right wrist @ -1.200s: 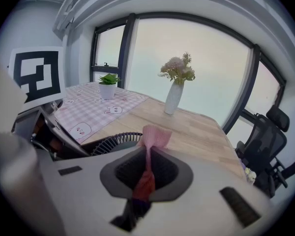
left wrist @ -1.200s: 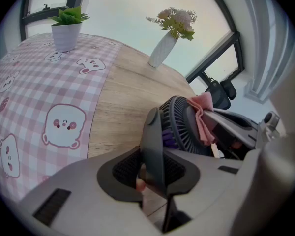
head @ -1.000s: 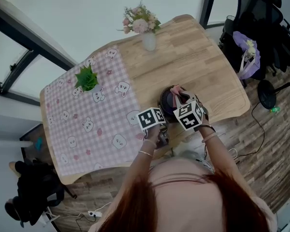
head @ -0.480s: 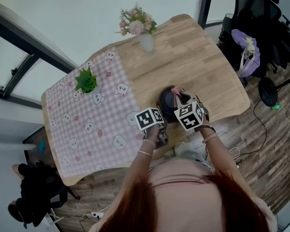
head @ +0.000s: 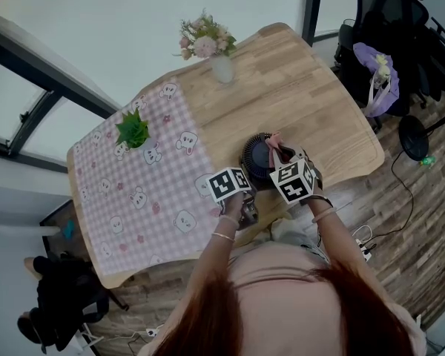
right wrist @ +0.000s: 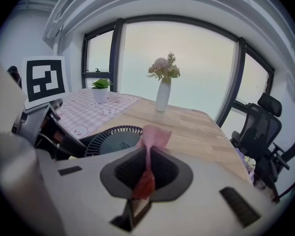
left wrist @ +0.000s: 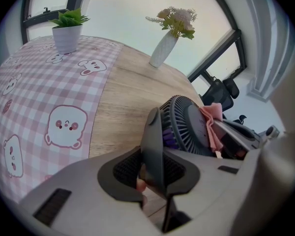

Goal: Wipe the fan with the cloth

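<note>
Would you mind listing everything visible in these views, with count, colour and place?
table: one, light wood, centre of the head view
tablecloth: one, pink check with cartoon figures, on the table's left part
fan: one, dark grey, near the table's front edge
cloth: one, pink, against the fan
potted plant: one, green in a white pot, on the tablecloth
vase of flowers: one, white vase with pink blooms, at the table's far edge
office chair: one, black, right of the table
floor: wood planks, around the table
left gripper: one, grey, shut on the fan's stand
right gripper: one, grey, shut on the cloth
</note>
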Demonstrator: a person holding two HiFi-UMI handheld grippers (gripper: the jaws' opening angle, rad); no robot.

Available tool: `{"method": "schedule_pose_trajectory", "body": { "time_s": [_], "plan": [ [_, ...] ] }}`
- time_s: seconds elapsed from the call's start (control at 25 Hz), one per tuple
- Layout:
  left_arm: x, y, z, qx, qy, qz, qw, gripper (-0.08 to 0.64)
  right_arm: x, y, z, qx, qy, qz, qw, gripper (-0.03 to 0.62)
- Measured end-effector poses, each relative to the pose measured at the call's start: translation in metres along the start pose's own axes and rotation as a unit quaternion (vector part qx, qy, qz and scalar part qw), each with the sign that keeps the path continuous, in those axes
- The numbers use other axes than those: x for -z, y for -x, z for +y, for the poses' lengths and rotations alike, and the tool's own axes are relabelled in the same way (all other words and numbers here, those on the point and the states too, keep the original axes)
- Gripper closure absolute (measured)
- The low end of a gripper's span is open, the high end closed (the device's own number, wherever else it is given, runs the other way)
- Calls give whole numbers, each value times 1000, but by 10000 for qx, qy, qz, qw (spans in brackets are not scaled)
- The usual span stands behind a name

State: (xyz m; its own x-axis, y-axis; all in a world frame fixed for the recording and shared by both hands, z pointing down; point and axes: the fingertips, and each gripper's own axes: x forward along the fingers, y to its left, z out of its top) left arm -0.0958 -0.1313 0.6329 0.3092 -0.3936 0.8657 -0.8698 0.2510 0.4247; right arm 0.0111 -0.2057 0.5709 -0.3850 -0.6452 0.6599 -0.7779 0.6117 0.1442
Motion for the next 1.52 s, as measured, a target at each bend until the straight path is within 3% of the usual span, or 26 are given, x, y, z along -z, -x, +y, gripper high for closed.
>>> {"method": "schedule_pose_trajectory", "body": {
  "time_s": [0.32, 0.84, 1.2, 1.52],
  "plan": [
    [0, -3, 2, -122, -131, -4, 9998, 477, 7, 4, -5, 73, -109, -8, 9999, 569],
    [-3, 7, -5, -22, -276, -1, 9996, 476, 17, 17, -14, 98, -345, 101, 9993, 569],
    [-16, 33, -19, -150, -397, -584, 9974, 476, 1, 43, -29, 55, -588, -465, 9972, 569],
    [-15, 51, -41, -200, -844, -1203, 9889, 483, -11, 68, -39, -287, -426, -861, 9950, 569]
  ]
}}
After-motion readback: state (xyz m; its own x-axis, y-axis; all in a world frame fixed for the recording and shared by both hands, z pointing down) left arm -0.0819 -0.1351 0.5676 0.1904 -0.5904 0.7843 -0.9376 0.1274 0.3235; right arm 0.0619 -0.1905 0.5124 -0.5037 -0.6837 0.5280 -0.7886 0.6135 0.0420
